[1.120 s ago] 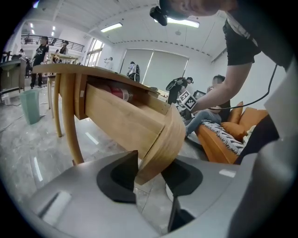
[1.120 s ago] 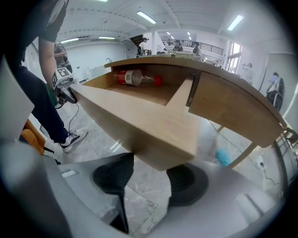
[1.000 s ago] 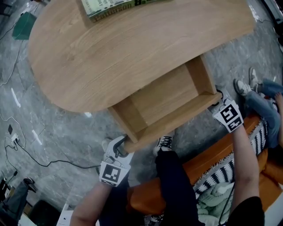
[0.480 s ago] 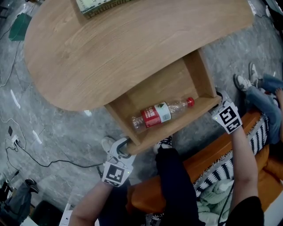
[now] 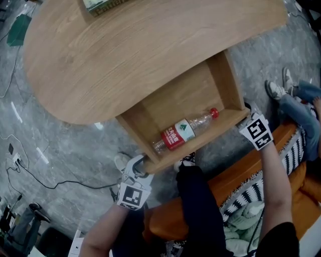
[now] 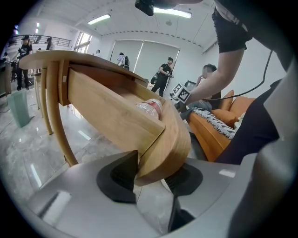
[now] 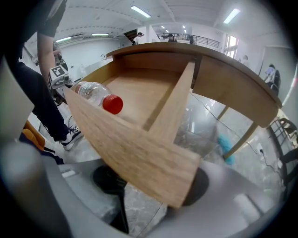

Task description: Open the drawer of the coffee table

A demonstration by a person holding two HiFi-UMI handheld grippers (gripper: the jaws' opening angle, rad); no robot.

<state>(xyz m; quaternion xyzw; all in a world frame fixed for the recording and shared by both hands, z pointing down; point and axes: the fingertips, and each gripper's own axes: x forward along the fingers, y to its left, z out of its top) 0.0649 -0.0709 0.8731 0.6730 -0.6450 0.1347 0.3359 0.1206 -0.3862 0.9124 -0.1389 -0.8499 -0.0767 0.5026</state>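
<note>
**Coffee-table drawer: part open, held at both front corners**

Left gripper (image 5: pixel 136 169): jaws clamped on the left corner of the drawer front (image 5: pixel 210 137).
Right gripper (image 5: pixel 247 114): jaws closed on the right corner of the same front.
Drawer (image 5: pixel 180 98): out from under the coffee table (image 5: pixel 125 55), seemingly most of its travel.
Bottle (image 5: pixel 183 131): lies loose just behind the front.
Handling: draw both corners evenly and straight, or the drawer may rack. Go slowly, lest the bottle roll.

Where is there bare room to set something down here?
The drawer floor is bare between the bottle and the tabletop edge. The tabletop is bare up to the book at its far edge. Crowded: the drawer's front, where the bottle lies and the left gripper and right gripper clamp its corners.
</note>
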